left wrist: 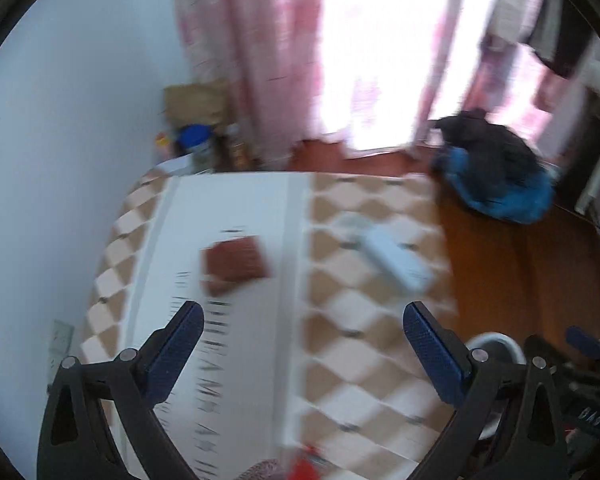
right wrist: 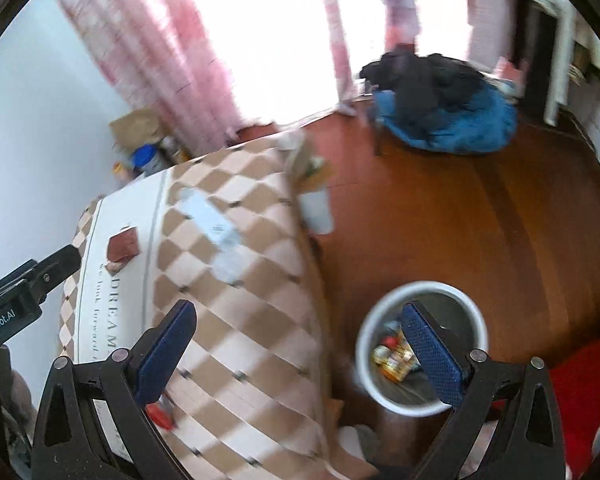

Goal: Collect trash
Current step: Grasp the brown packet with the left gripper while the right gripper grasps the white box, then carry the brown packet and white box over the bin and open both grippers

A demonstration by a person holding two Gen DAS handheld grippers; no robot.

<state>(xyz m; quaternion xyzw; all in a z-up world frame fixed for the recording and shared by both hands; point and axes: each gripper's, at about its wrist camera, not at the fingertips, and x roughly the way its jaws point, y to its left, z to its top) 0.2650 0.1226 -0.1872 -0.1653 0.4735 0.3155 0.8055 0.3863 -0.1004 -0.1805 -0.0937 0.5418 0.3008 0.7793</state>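
Observation:
A brown-red wrapper (left wrist: 236, 265) lies on the white stripe of the checked tablecloth (left wrist: 364, 352); it also shows in the right wrist view (right wrist: 123, 245). A pale blue-white packet (left wrist: 396, 258) lies to its right, seen too in the right wrist view (right wrist: 212, 224). A small red scrap (right wrist: 162, 416) lies near the table's front. My left gripper (left wrist: 302, 320) is open and empty above the table. My right gripper (right wrist: 298, 320) is open and empty, over the table edge and a white bin (right wrist: 420, 344) holding trash.
The bin (left wrist: 496, 348) stands on the wooden floor (right wrist: 460, 220) right of the table. A chair with dark and blue clothes (right wrist: 440, 100) stands by the pink curtains (right wrist: 148, 52). A paper bag and jars (left wrist: 196, 128) sit behind the table by the wall.

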